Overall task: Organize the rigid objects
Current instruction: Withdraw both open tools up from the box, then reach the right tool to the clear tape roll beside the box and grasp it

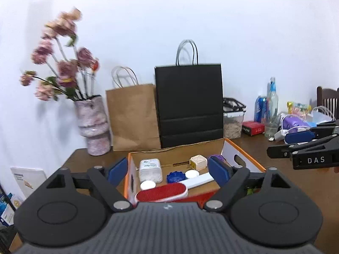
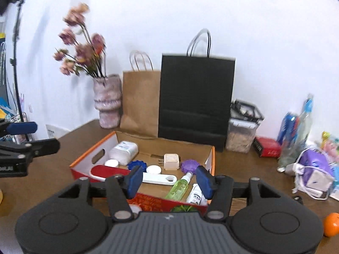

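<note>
An open orange-edged cardboard box [image 2: 211,154] stands on the brown table. In it lie a red-and-white lint brush [image 2: 156,177], a white mint container [image 2: 124,149], a beige cube plug [image 2: 171,160], blue [image 2: 136,165] and purple [image 2: 189,165] lids, white caps, a green spray bottle [image 2: 179,188] and a small white bottle [image 2: 196,194]. My right gripper [image 2: 169,181] is open and empty above the box's near edge. My left gripper [image 1: 168,172] is open and empty over the box [image 1: 243,154], above the brush [image 1: 163,191]. Each gripper shows at the other view's edge.
Behind the box stand a black paper bag [image 2: 196,99], a brown paper bag [image 2: 141,101] and a vase of flowers [image 2: 108,101]. A clear lidded container [image 2: 241,131], a red box [image 2: 268,147], bottles, a charger and clutter fill the right side. An orange [image 2: 331,224] lies near right.
</note>
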`<state>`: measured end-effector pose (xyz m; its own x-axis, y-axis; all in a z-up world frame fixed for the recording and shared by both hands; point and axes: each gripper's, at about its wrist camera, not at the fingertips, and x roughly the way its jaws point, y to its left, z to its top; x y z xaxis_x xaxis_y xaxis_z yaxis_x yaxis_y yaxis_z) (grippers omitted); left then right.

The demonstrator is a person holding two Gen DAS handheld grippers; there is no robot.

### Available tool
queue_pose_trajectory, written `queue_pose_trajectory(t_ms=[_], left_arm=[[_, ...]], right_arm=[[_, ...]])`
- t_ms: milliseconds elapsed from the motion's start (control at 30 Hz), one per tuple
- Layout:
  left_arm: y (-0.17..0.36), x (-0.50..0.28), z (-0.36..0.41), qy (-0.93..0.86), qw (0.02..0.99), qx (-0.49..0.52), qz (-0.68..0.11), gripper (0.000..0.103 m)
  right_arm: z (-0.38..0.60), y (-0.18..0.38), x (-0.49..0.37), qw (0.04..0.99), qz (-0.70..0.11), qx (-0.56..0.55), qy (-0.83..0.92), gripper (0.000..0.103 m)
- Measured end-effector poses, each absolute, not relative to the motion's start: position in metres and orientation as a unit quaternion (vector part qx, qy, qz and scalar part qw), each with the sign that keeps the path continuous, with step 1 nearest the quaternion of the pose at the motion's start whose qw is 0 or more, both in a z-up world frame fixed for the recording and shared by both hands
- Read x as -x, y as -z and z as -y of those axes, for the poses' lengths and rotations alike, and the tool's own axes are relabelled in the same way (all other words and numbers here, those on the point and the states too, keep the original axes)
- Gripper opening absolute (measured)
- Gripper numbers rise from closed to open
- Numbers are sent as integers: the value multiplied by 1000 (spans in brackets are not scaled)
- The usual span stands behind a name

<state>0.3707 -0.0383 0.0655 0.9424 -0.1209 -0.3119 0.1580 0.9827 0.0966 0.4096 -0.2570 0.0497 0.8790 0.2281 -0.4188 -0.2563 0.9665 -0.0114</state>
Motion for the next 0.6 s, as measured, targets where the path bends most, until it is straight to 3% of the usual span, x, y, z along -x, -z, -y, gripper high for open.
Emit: queue_pose_trajectory(t_ms=[267, 433, 600], left_arm=[[-39, -257, 13, 60, 992, -31, -109, 92], [-19, -189, -1, 56, 994, 0, -95, 93], [1, -134, -12, 23, 996, 39, -75, 98]], right_arm=[[244, -30, -286, 983, -136, 45, -115, 66], [241, -6, -212, 988, -103, 14, -115, 78], [234, 34, -150, 988, -114, -13, -107, 79]])
